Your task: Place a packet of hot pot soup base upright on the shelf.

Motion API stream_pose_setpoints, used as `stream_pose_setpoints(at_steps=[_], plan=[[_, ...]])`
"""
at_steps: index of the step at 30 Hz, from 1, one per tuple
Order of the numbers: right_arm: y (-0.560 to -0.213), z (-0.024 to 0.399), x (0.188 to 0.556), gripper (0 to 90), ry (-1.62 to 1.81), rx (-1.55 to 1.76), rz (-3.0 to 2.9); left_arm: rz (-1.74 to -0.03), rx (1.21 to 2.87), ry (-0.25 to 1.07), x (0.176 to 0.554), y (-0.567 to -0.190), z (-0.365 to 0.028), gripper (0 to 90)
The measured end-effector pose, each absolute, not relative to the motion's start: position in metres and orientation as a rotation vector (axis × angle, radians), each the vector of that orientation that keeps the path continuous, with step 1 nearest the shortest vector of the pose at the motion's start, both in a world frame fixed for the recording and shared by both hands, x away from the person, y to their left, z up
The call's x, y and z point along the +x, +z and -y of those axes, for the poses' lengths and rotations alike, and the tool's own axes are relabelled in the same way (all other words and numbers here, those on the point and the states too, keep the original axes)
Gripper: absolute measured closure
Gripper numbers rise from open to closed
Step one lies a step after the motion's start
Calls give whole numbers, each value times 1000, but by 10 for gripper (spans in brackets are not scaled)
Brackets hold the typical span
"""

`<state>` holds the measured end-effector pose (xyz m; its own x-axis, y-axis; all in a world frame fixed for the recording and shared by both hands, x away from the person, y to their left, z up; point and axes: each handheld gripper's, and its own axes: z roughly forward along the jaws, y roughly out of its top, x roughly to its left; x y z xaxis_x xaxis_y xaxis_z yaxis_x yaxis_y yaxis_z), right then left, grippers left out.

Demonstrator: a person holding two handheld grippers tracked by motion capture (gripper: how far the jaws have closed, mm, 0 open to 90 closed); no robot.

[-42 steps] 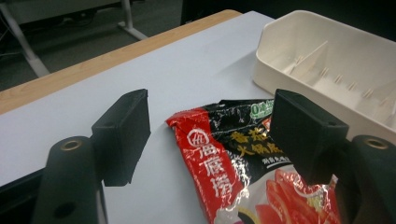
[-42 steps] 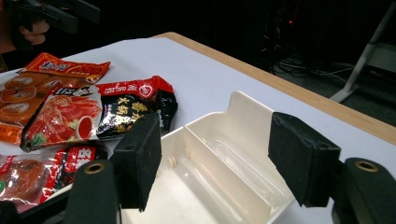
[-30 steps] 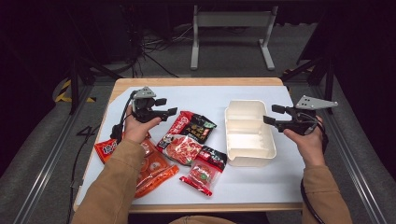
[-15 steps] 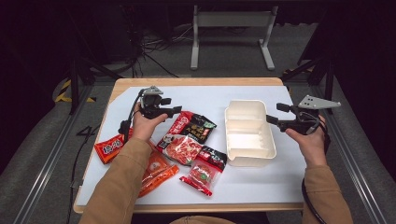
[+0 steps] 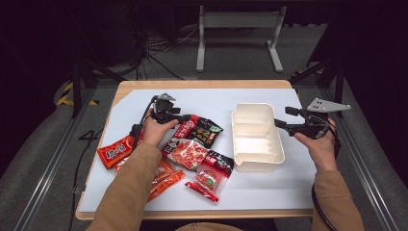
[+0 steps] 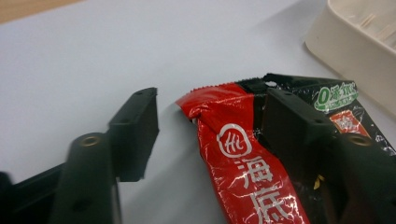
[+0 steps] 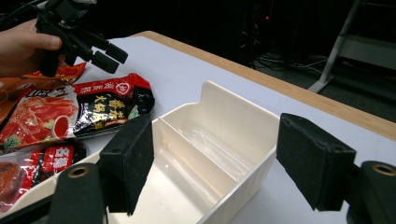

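Table (image 5: 144,103) under white sheet bears a cream two-compartment box (image 5: 256,137), its long axis running away from the person, just ahead of the right gripper (image 7: 215,163), jaws wide apart. Left gripper (image 6: 210,126), jaws just closing but still apart, straddles the red-and-black sauce packet's (image 6: 243,158) crimped end; the packet's length runs back between them.

Tool (image 6: 208,126) jaws closing astride red-black sauce packet (image 6: 247,158), cream tray (image 6: 355,51) beyond
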<state>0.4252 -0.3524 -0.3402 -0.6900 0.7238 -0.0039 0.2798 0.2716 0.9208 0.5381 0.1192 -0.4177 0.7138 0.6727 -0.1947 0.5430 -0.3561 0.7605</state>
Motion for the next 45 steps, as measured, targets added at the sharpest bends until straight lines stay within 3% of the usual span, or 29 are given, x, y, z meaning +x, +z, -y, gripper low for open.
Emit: stream_pose_setpoints(at_steps=[16, 27, 30, 32, 34, 38, 45], plan=[[-341, 351, 426, 280, 1399, 903, -2126, -984, 2104, 77, 547, -432, -110, 380], [-342, 350, 426, 280, 1397, 907, -2128, -1038, 2116, -7, 551, -440, -107, 435], [-342, 349, 426, 280, 1398, 908, -2130, -1027, 2113, -29, 551, -441, -106, 503], [-343, 349, 427, 280, 1401, 912, -2129, -1033, 2107, -66, 551, -442, -105, 615], [-343, 349, 427, 280, 1399, 913, -2132, -1061, 2104, -71, 550, -440, -105, 656], [-343, 349, 427, 281, 1400, 913, -2132, -1105, 2083, -95, 549, -436, -105, 826], [-342, 350, 426, 283, 1400, 918, -2132, -1118, 2096, -71, 546, -429, -103, 871]])
